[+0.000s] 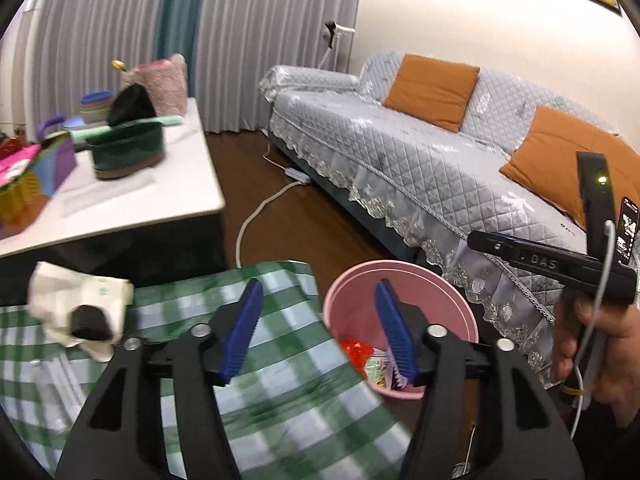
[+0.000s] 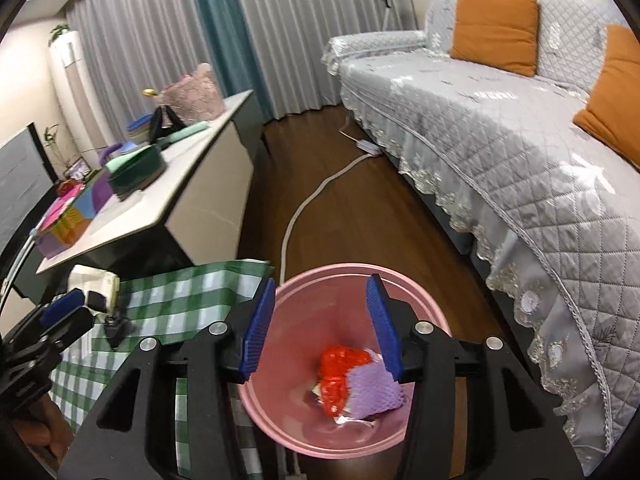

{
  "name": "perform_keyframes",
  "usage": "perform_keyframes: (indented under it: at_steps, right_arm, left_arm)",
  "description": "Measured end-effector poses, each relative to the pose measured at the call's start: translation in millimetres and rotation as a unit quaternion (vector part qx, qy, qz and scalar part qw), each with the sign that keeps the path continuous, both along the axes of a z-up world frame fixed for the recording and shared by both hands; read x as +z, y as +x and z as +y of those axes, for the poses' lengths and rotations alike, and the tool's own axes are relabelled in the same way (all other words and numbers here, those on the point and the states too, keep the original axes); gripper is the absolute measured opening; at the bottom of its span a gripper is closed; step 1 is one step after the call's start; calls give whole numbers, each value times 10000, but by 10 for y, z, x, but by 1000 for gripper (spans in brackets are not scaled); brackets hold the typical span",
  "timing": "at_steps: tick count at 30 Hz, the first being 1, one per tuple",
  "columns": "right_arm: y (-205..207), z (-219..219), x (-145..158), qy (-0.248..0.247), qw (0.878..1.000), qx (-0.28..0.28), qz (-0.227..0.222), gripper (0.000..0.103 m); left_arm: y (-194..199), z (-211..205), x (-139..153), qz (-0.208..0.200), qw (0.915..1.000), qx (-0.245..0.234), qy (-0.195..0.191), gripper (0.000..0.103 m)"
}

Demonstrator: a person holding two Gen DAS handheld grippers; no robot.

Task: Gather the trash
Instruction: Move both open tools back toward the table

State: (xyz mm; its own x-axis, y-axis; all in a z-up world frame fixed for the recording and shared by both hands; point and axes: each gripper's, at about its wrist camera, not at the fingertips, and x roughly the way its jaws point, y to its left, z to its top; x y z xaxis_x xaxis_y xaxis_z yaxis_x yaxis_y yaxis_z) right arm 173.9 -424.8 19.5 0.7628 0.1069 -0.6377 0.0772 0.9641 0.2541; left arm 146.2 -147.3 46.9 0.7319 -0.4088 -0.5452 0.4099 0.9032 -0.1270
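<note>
A grey quilted sofa (image 2: 500,128) holds orange cushions (image 2: 496,26); a green pot (image 1: 126,148), somewhat blurred, sits on the white table (image 1: 176,196).

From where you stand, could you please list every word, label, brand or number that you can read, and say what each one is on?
"DAS": white letters on the black body of the right gripper, seen from the left wrist camera; a mark before them is unreadable.
Green print on the white crumpled wrapper lying on the green checked cloth: too blurred to read.
Phone screen on the right gripper: too small to read.
Wrappers in the pink bin: no legible text.
</note>
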Motion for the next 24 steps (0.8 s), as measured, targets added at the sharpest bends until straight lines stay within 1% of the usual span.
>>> perform_keyframes:
  at_steps: [5, 6, 8, 10, 12, 13, 16, 17, 20, 22, 24]
  right_arm:
    - [-83, 303, 130, -169, 9991, 279, -255, 50]
    - [-105, 366, 157, -232, 9987, 332, -317, 52]
    - [-143, 453, 197, -318, 9978, 401, -410, 61]
    - [-189, 542, 247, -398, 9968, 435, -540, 79]
    - [-226, 616, 287, -485, 9955, 473, -659, 89]
    - [-243, 651, 303, -529, 9948, 496, -711, 92]
    - [-286, 755, 347, -688, 9926, 508, -856, 97]
    - [-296, 774, 356, -719, 9921, 503, -899, 97]
    - [-299, 821, 364, -691, 9917, 506, -959, 97]
    - [-276, 847, 352, -610, 9921, 551, -952, 97]
    - [-247, 890, 341, -577, 9924, 579, -923, 97]
  left_arm:
    - [-270, 368, 166, -288, 9994, 182, 104, 69]
    - [-316, 435, 197, -344, 9991, 215, 132, 70]
    - [-403, 585, 248, -432, 9985, 286, 177, 76]
    - [-457, 710, 277, -458, 9983, 323, 152, 79]
    - [-515, 846, 312, -541, 9975, 432, 168, 82]
    - [-547, 908, 320, -604, 9967, 514, 179, 83]
    - [-633, 1124, 290, -737, 9937, 828, 186, 86]
    - [-656, 1188, 269, -739, 9929, 916, 185, 86]
    - [-686, 1350, 164, -617, 9896, 1291, 168, 86]
    - [-689, 1438, 106, -531, 9885, 1410, 110, 86]
    - [-683, 1487, 88, -518, 9872, 1500, 149, 86]
